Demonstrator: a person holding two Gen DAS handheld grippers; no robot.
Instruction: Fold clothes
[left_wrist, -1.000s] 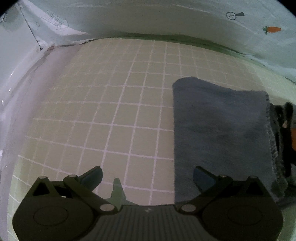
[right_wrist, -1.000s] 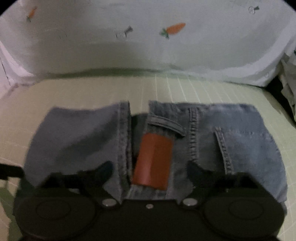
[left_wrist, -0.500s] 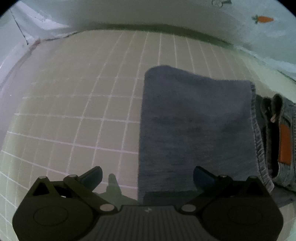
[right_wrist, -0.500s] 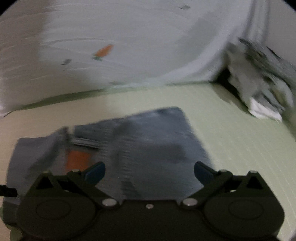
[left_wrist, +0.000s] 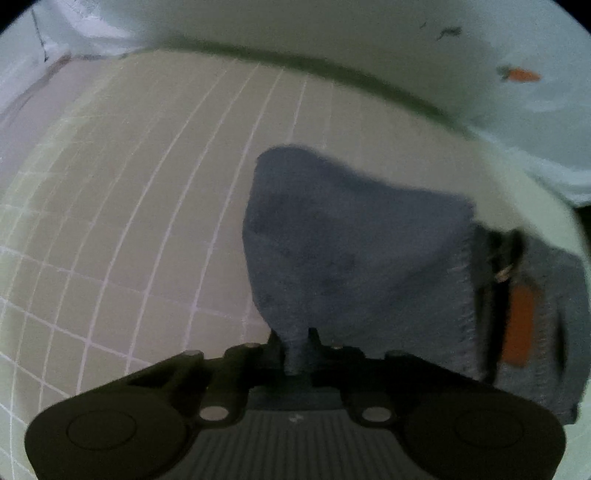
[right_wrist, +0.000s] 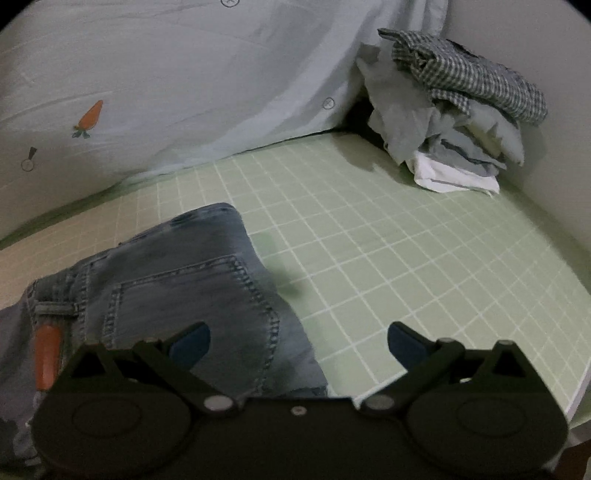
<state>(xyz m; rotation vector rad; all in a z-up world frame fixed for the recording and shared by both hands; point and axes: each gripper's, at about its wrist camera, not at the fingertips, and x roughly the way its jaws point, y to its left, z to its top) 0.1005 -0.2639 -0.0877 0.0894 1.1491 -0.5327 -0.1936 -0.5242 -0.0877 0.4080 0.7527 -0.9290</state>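
Folded blue jeans (left_wrist: 351, 258) lie on a green gridded mat (left_wrist: 129, 221). My left gripper (left_wrist: 295, 350) is closing its jaws, and a bunched fold of the near denim edge is pinched between them and pulled up. An orange waist label (left_wrist: 519, 325) shows at the right. In the right wrist view the jeans (right_wrist: 177, 288) lie at the lower left, back pocket up, with the label (right_wrist: 48, 358) beside it. My right gripper (right_wrist: 298, 328) is open just above the jeans' right edge, its blue pads (right_wrist: 190, 341) holding nothing.
A heap of unfolded clothes (right_wrist: 454, 110), with a checked shirt on top, sits in the far right corner. A pale sheet printed with carrots (right_wrist: 184, 74) hangs behind the mat (right_wrist: 406, 258). The mat's edge (right_wrist: 576, 387) runs down the right side.
My left gripper went from wide open to pinched on the near edge of the jeans, which now bunches upward. My right gripper swung to the right, off the waistband toward the jeans' right edge.
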